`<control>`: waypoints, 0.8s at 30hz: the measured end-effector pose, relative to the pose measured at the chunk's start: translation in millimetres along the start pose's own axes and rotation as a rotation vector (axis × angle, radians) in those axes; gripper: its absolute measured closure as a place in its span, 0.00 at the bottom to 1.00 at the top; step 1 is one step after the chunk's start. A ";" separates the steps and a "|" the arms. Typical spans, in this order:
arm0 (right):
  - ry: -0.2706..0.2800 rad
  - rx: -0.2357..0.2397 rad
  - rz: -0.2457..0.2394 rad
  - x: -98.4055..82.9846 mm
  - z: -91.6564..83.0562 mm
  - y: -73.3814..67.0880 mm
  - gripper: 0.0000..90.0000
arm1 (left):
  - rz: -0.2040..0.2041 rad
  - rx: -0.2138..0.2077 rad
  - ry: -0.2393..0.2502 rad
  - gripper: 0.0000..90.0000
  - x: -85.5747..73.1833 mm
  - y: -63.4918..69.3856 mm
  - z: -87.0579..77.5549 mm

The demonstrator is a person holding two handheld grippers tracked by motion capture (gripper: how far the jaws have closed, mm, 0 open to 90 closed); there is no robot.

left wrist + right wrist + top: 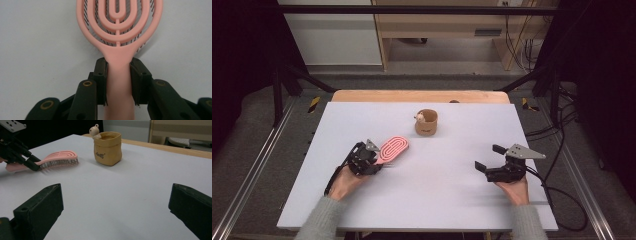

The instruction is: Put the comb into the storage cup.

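Note:
A pink hairbrush (393,148) lies bristles-down on the white tabletop (437,200), left of centre. My left gripper (378,162) is shut on its handle. In the left gripper view both black pads press the sides of the handle (119,82), and the oval head of the hairbrush (119,22) points away. My right gripper (488,156) rests on the table at the right, jaws wide open with nothing between them. The right gripper view looks between its jaws (115,202) toward the hairbrush (60,157) and my left gripper (32,163).
A tan pouch-shaped cup (426,122) with a small figure (95,130) on its rim stands upright near the table's far middle. The cup (108,148) is apart from the brush. A wooden edge (419,96) runs along the far side. Metal rails flank the table.

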State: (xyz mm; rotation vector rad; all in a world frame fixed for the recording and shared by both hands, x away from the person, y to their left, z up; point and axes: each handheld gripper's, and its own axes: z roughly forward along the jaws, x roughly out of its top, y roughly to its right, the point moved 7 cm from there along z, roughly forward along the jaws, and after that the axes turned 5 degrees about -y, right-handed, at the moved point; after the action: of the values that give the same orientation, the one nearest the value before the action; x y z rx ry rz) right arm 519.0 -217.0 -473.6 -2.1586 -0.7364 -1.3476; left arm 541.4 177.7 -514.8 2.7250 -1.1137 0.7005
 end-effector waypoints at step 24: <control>-0.003 0.003 0.005 -0.3 0.2 -0.5 0.00 | -0.029 0.012 0.089 0.77 2.7 0.0 -16.9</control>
State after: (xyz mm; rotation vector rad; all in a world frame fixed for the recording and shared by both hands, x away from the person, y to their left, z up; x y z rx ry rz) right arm 518.7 -216.5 -473.8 -2.1591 -0.7339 -1.3400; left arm 536.8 180.6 -498.7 2.6851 -1.0519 0.8177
